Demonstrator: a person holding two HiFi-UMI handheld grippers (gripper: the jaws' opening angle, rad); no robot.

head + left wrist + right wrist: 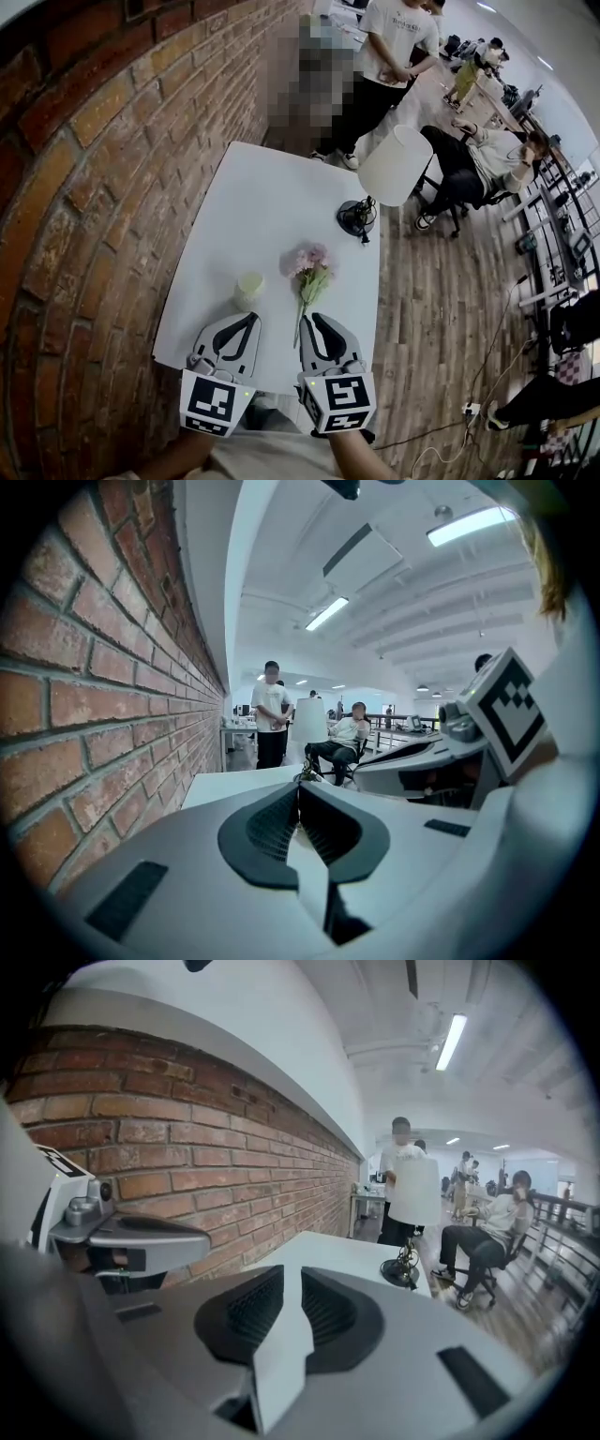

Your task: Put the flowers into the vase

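Observation:
A small bunch of pink flowers (310, 262) lies on the white table (253, 197), with its green stem running toward me. Just left of it stands a short pale vase (249, 289). My left gripper (253, 317) hovers near the table's front edge, right behind the vase, with its jaws shut and empty (298, 786). My right gripper (315, 319) is beside the stem's near end, which passes just left of its jaws. Those jaws stand a narrow gap apart with nothing between them (292, 1271). Neither gripper view shows the flowers or the vase.
A table lamp with a white shade (394, 164) stands at the table's right edge on a dark base (356, 217). A brick wall (94, 187) runs along the left side. A person stands beyond the table (389, 56); another sits on a chair (478, 159).

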